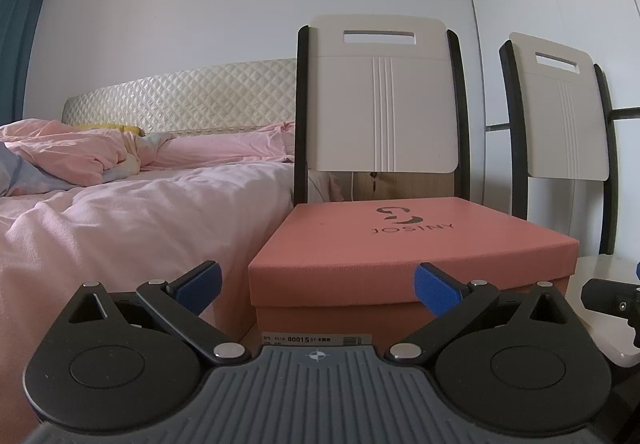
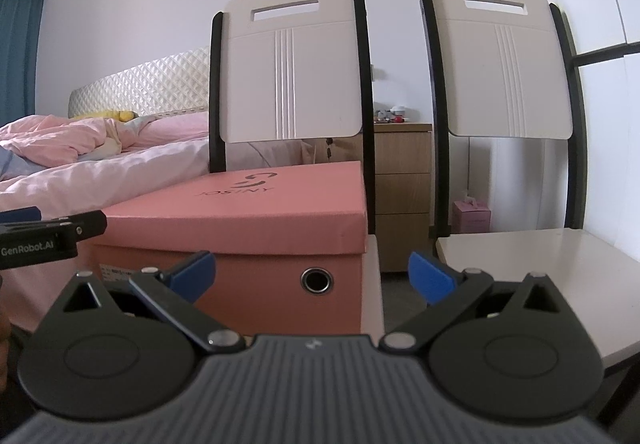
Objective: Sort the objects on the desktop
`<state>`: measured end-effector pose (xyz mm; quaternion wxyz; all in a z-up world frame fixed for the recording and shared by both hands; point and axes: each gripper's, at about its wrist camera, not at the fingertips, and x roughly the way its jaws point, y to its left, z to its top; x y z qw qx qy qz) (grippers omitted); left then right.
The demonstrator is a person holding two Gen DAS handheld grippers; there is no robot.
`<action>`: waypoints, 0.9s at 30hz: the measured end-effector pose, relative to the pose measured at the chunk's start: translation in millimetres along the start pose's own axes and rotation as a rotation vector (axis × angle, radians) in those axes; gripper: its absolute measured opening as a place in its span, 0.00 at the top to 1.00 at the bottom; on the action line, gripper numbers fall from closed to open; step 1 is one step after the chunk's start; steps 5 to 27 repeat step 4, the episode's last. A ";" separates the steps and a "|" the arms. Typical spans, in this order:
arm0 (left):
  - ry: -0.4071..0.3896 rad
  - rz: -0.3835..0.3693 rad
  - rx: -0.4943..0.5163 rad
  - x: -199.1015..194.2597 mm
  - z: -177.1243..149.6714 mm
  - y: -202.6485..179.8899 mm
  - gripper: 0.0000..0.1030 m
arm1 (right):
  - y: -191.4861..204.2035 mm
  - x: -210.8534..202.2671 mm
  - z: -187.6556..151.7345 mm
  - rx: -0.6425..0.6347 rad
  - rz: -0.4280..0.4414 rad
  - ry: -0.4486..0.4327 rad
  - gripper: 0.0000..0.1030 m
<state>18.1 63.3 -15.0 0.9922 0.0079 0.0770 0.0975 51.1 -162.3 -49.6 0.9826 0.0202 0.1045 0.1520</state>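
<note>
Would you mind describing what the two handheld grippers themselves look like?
Both match: the left gripper and right gripper have blue finger pads, black linkage arms with silver pivot pins, round black hubs and a ribbed grey body. The left one's side reads "GenRobot.AI". No cables show.

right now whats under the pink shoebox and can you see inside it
The pink shoebox sits on the white seat of the left chair, its lid on. The contents are hidden; only a metal-ringed hole shows on its side, dark inside.
</note>
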 end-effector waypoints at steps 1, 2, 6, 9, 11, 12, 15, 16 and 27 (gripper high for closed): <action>0.001 0.000 0.000 0.2 0.3 0.0 0.00 | 0.0 0.0 0.0 0.000 -0.001 0.000 0.00; 0.000 0.001 -0.001 0.3 -0.2 -0.7 0.00 | 0.0 -0.1 -0.2 -0.001 -0.001 0.000 0.00; -0.001 -0.001 -0.001 0.9 -0.2 -0.2 0.00 | 0.0 -0.2 -0.4 -0.001 -0.001 0.000 0.00; -0.001 -0.001 -0.001 0.9 -0.2 -0.2 0.00 | 0.0 -0.2 -0.4 -0.001 -0.001 0.000 0.00; -0.001 -0.001 -0.001 0.9 -0.2 -0.2 0.00 | 0.0 -0.2 -0.4 -0.001 -0.001 0.000 0.00; -0.001 -0.001 -0.001 0.9 -0.2 -0.2 0.00 | 0.0 -0.2 -0.4 -0.001 -0.001 0.000 0.00; -0.001 -0.001 -0.001 0.9 -0.2 -0.2 0.00 | 0.0 -0.2 -0.4 -0.001 -0.001 0.000 0.00; -0.001 -0.001 -0.001 0.9 -0.2 -0.2 0.00 | 0.0 -0.2 -0.4 -0.001 -0.001 0.000 0.00; -0.001 -0.001 -0.001 0.9 -0.2 -0.2 0.00 | 0.0 -0.2 -0.4 -0.001 -0.001 0.000 0.00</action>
